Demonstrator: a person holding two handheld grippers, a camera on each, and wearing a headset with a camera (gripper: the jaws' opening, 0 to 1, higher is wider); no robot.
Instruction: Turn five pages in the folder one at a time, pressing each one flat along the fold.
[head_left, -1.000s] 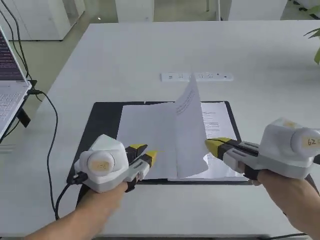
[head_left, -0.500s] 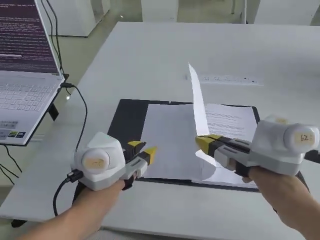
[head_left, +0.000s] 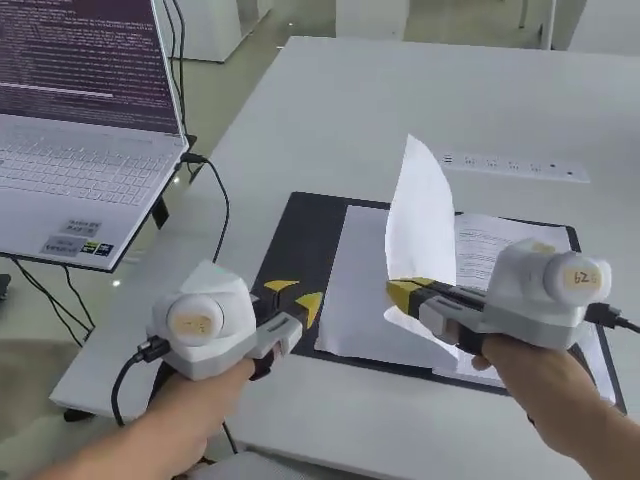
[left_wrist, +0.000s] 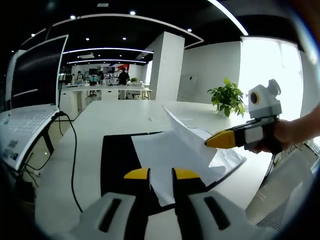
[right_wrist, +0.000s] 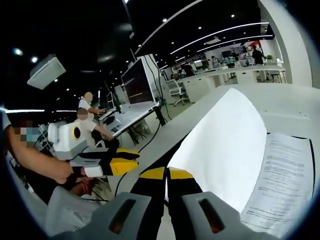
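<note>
In the head view, my right gripper (head_left: 405, 292) is pinching the lower edge of the lifted page (head_left: 425, 220), jaws pressed together on the paper. The page is standing nearly upright over the open black folder (head_left: 290, 250), which is lying on the white table (head_left: 330, 110). The fold is running roughly from 6 to 12 o'clock. My left gripper (head_left: 295, 300) is hovering at the folder's near corner, at 9 o'clock from the page, jaws slightly spread and holding nothing.

In the left gripper view, the page (left_wrist: 185, 135) is rising at 1 o'clock ahead of my jaws, with the right gripper (left_wrist: 220, 140) nipping its edge.

In the right gripper view, the page (right_wrist: 225, 140) is fanning out toward 1 o'clock and the left gripper (right_wrist: 120, 162) is waiting at 9 o'clock (the landing side, I judge, so it is the nearer one for pressing the fold).
</note>
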